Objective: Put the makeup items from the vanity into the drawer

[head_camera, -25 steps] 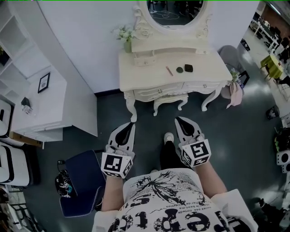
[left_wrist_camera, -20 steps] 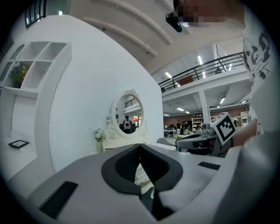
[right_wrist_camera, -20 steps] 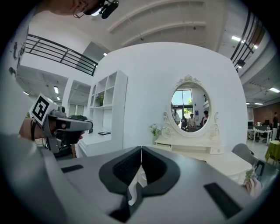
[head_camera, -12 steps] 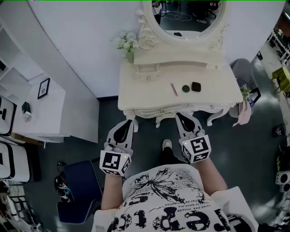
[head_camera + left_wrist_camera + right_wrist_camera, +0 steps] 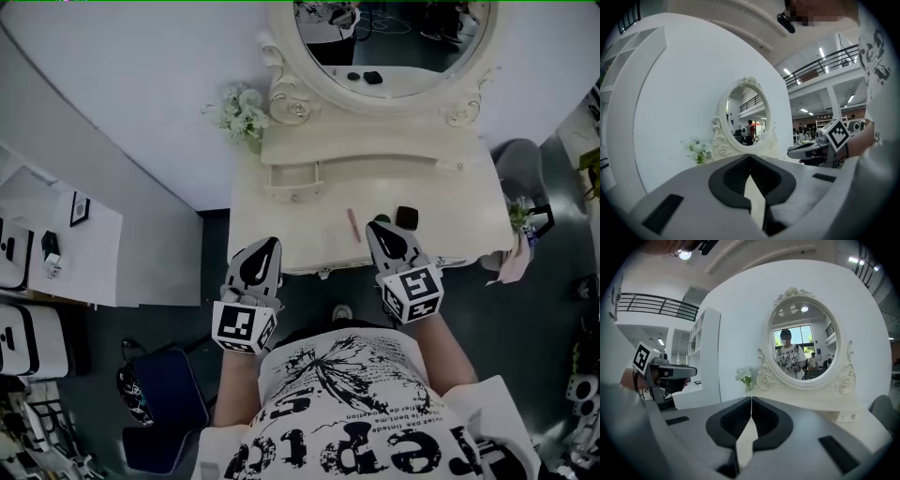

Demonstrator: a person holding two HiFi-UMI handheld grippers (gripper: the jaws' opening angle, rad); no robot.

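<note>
The cream vanity stands under its oval mirror. On its top lie a pink pencil, a black square compact and a round dark compact, which is partly hidden behind my right gripper. That gripper is shut and empty, with its tip over the front of the top beside the round compact. My left gripper is also shut and empty, over the vanity's front left edge. A small drawer sits in the raised shelf. Both gripper views show closed jaws facing the mirror.
A vase of white flowers stands on the vanity's back left corner. To the left are a white cabinet and a dark blue chair. A grey seat and a pink cloth are to the right.
The person has stepped up to the vanity. Both grippers have come forward from over the floor to over its front edge. Their jaws have stayed shut.
</note>
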